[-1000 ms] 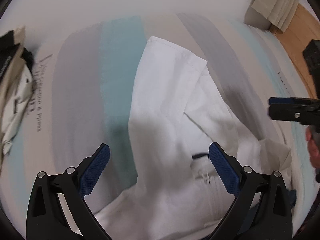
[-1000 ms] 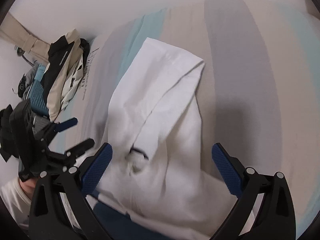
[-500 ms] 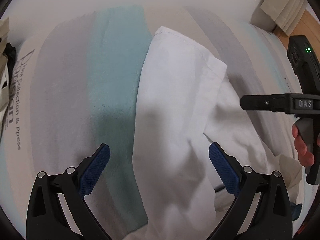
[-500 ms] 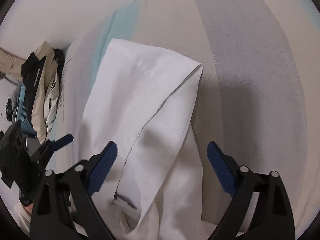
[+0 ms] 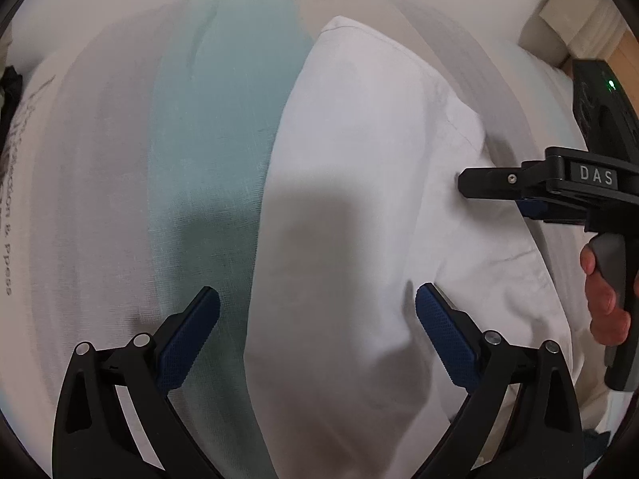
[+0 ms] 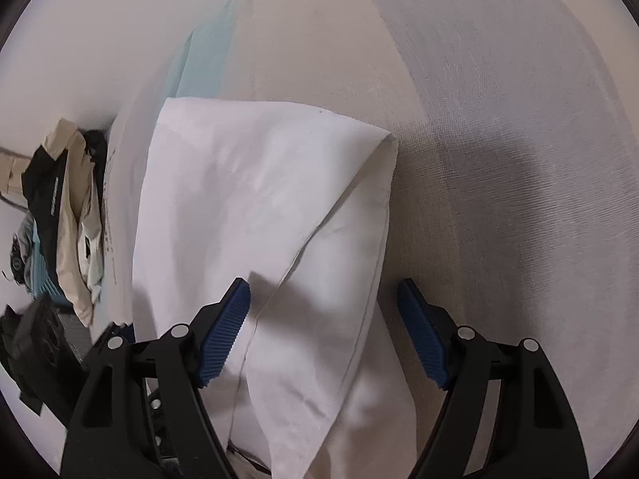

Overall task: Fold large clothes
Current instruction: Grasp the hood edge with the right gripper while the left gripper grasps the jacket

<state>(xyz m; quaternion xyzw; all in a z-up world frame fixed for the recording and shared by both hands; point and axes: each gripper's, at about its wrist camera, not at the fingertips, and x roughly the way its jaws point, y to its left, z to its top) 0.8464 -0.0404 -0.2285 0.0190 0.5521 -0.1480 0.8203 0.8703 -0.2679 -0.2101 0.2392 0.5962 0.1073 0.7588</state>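
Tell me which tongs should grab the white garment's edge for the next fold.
Right. The right tongs already straddle the white garment at its seamed edge and are closing; the left tongs gape wide over its middle.

Left gripper (image 5: 317, 335): black forked arms w/ silver screws, blue ribbed pads (image 5: 187, 343); right gripper (image 6: 323, 325): same build; side plate marked "DAS", green LED lit; dark grey handle.
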